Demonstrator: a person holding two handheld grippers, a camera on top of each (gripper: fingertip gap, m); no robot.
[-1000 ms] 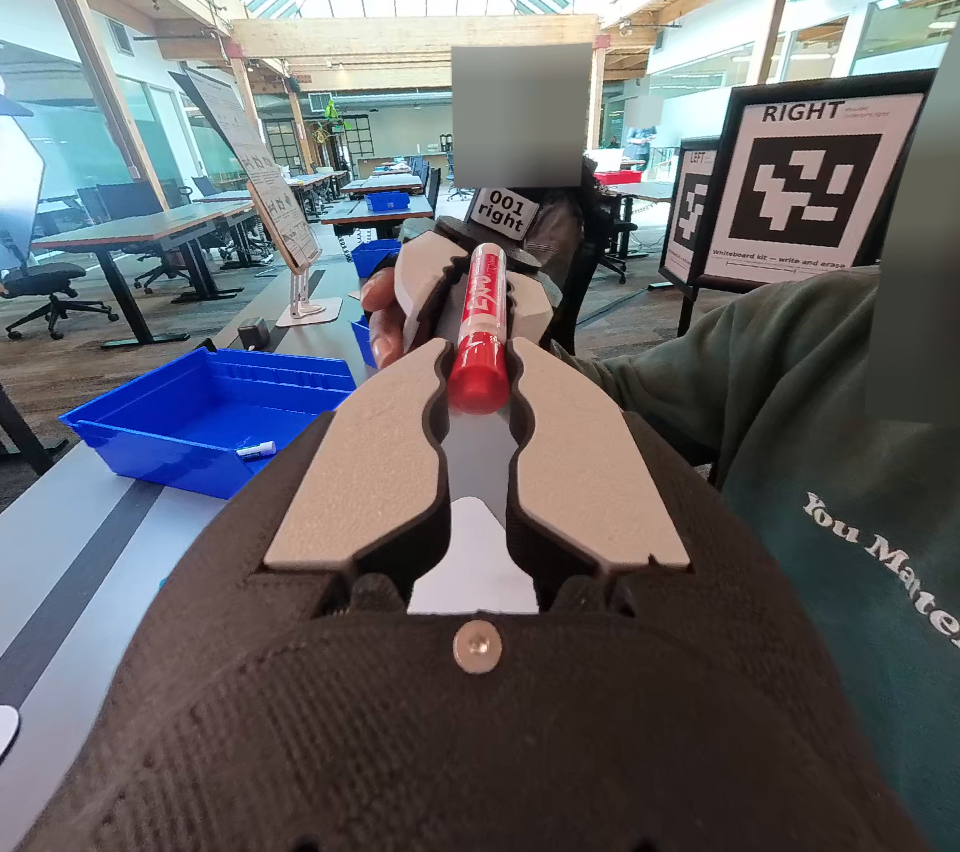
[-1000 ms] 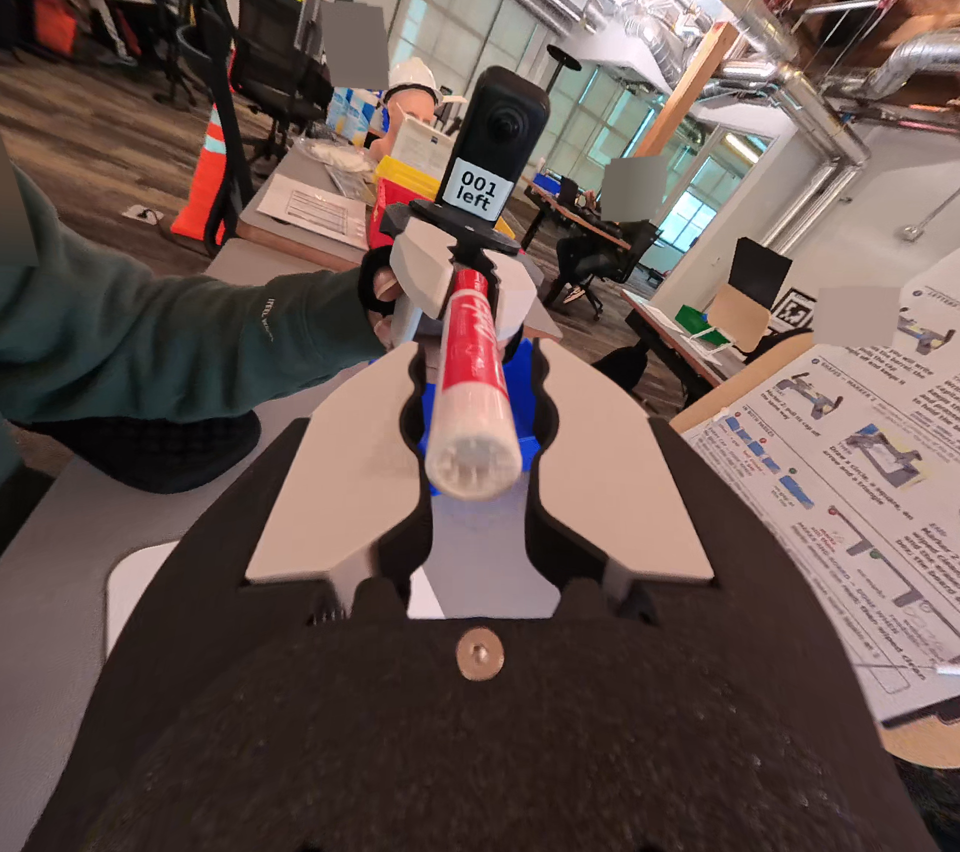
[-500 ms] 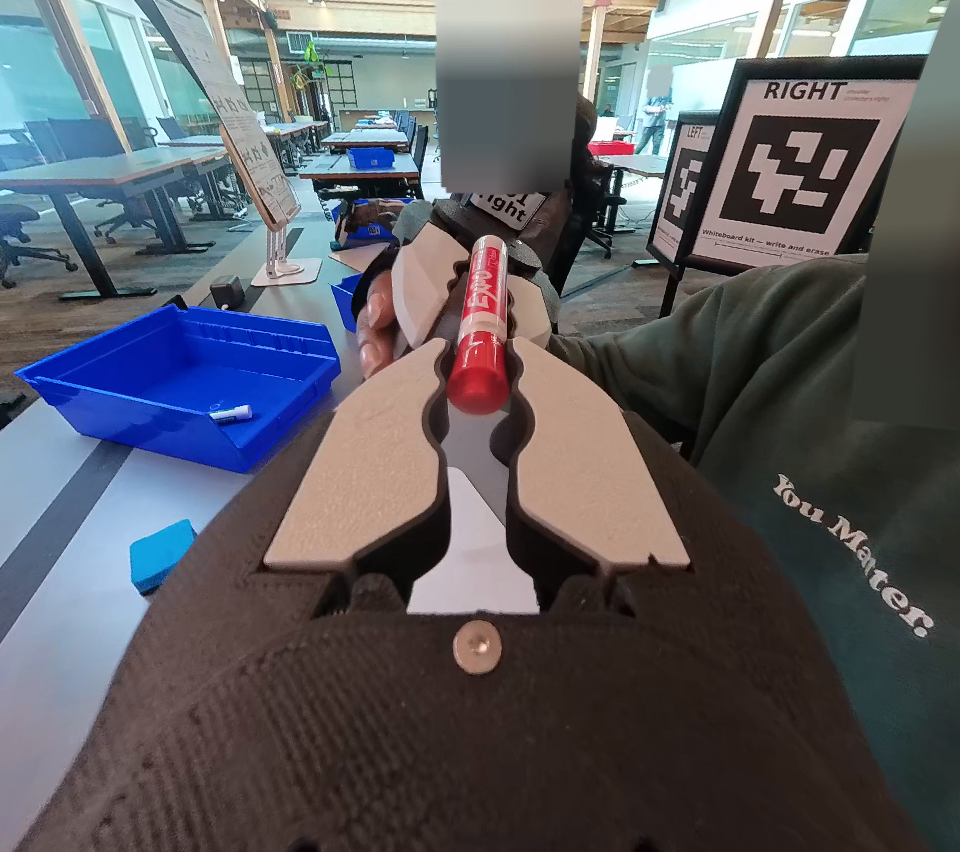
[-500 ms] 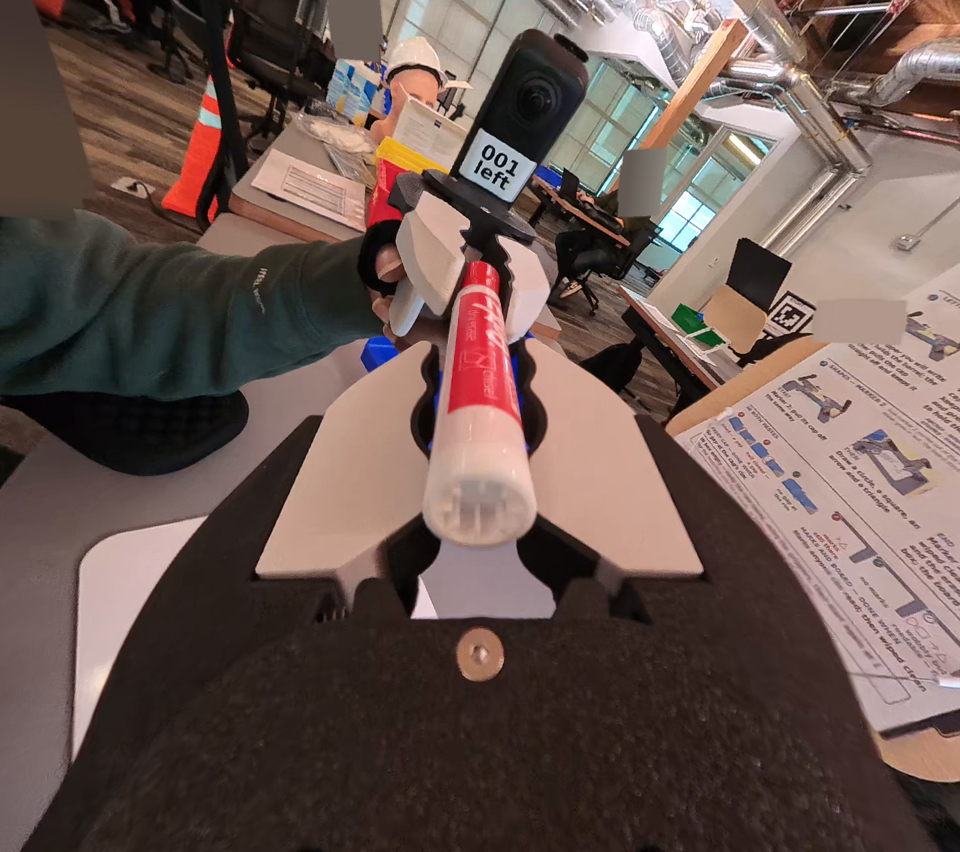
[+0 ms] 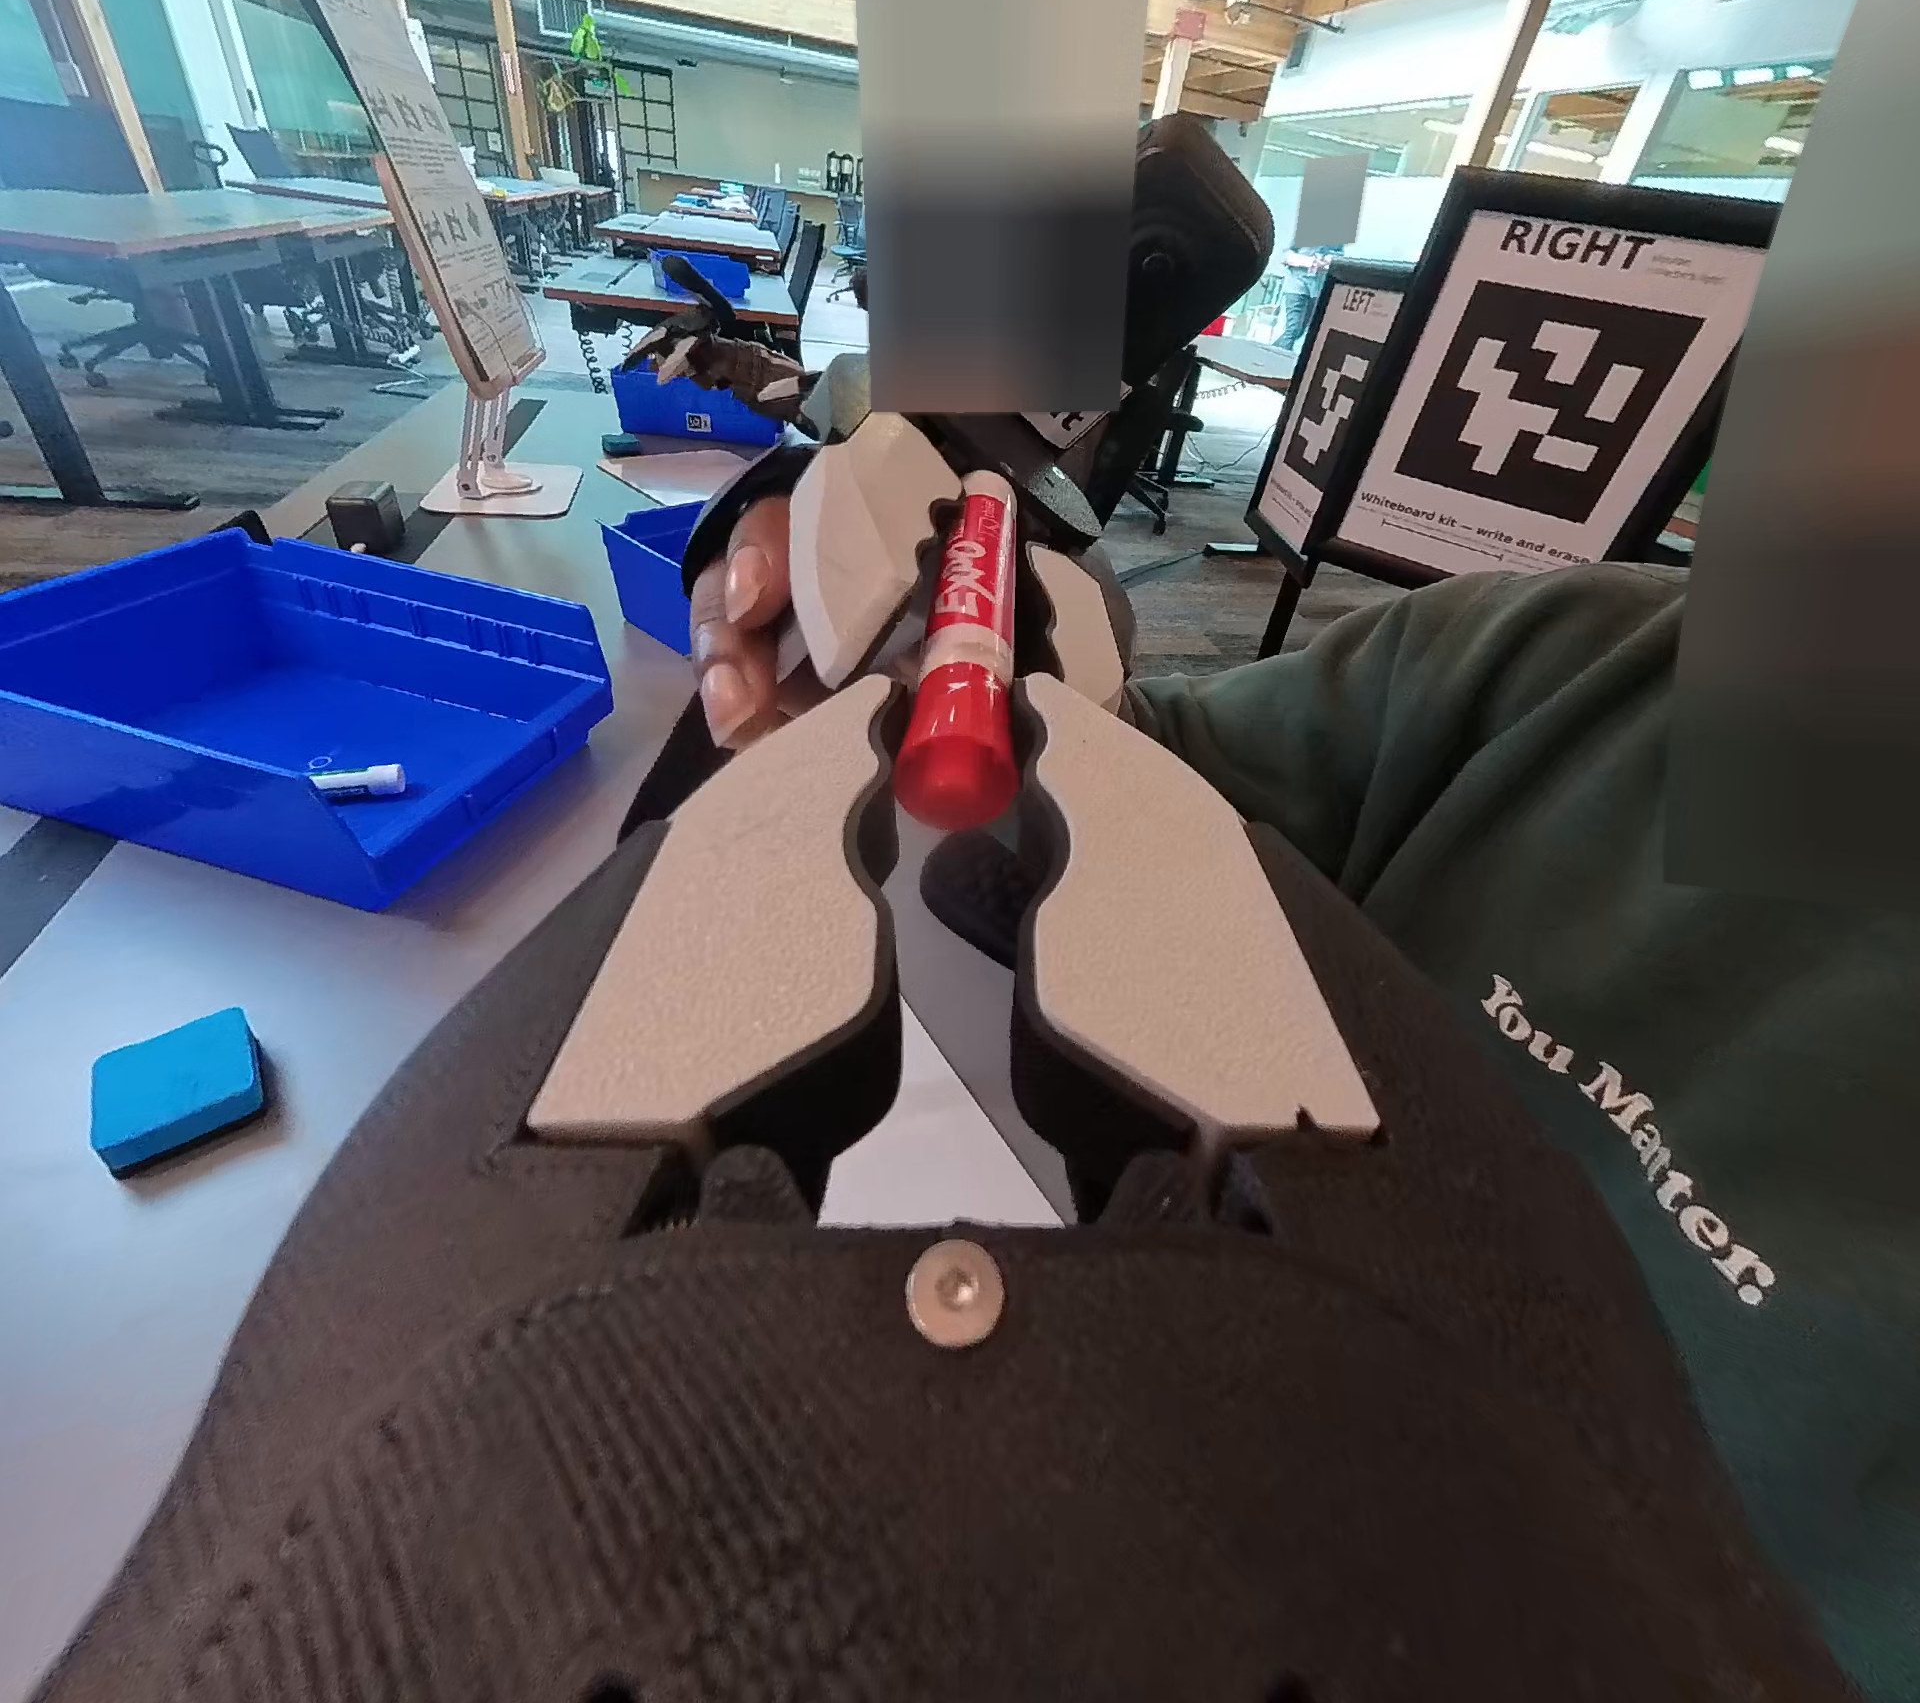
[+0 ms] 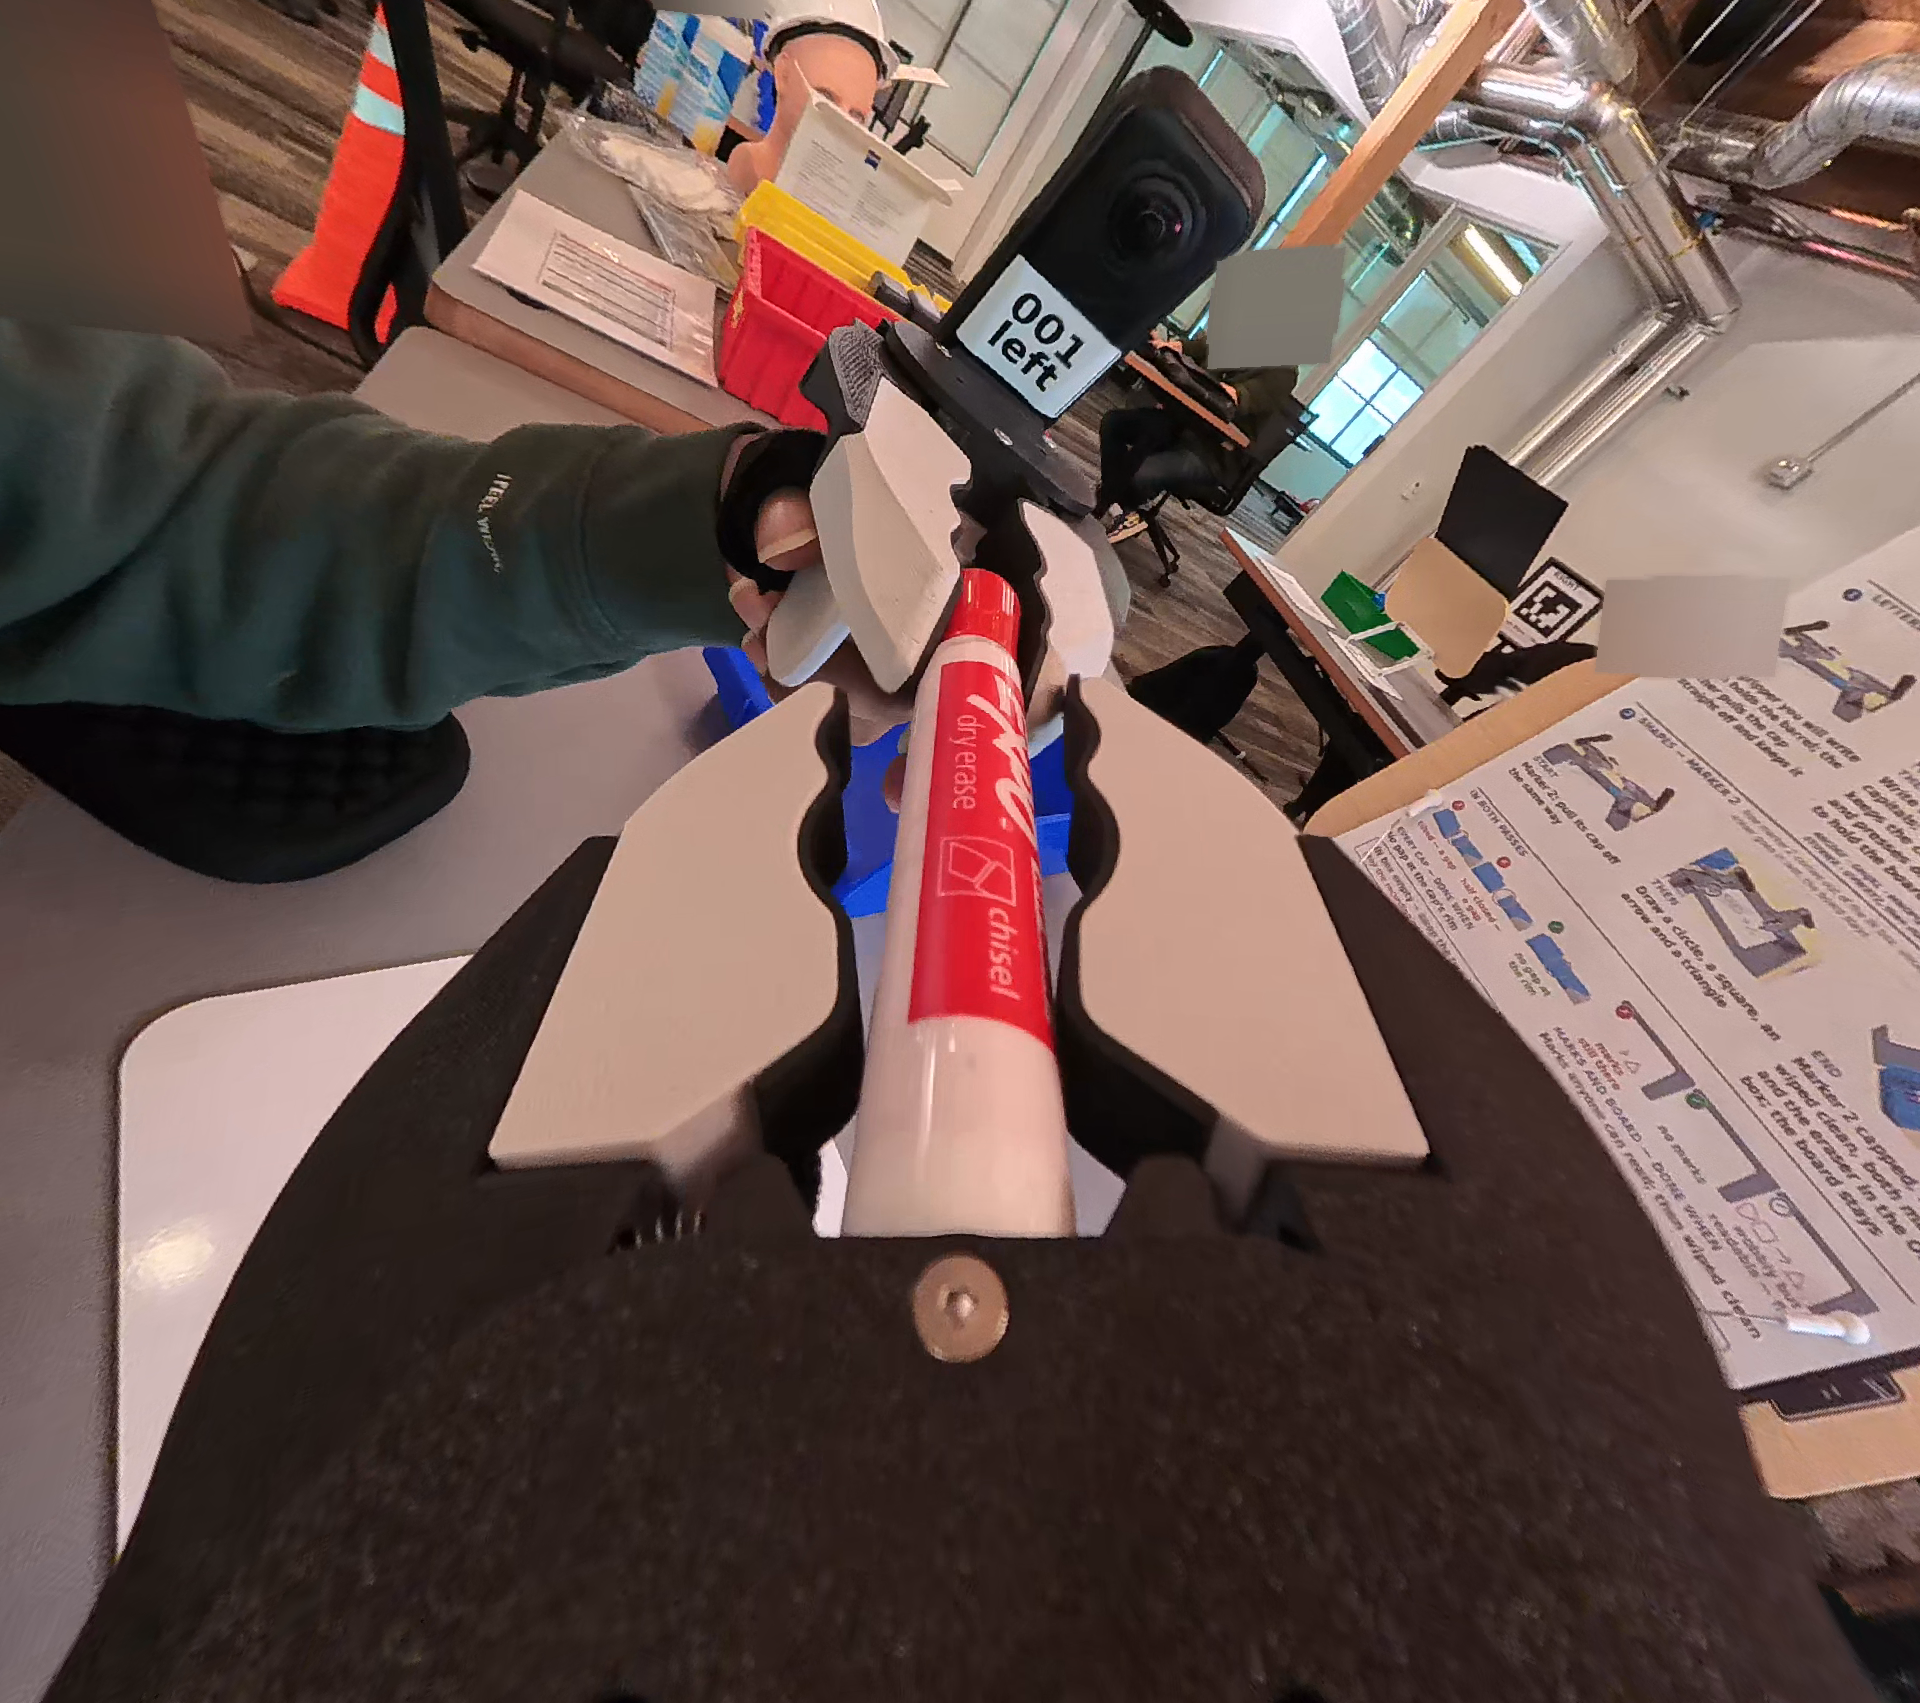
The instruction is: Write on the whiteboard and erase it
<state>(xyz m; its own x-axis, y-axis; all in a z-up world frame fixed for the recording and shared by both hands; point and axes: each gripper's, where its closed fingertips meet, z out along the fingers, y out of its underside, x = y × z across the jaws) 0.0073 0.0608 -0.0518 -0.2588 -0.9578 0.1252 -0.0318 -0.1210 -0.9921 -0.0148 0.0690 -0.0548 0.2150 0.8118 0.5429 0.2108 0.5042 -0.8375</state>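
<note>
Marker (image 6: pixel 971 915) clamped between both: left hand-held gripper (image 5: pixel 954 723) on cap, right hand-held gripper (image 6: pixel 961 780) on barrel.

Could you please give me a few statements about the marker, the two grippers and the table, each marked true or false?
1. The red marker runs between both grippers. True.
2. Its red cap sits at the left gripper. True.
3. The blue eraser lies inside the blue bin. False: it lies on the table, outside the bin.
4. The right gripper holds the cap end. False: the white barrel lies between its fingers.
5. The whiteboard bears red writing. False: its visible part is blank.
</note>
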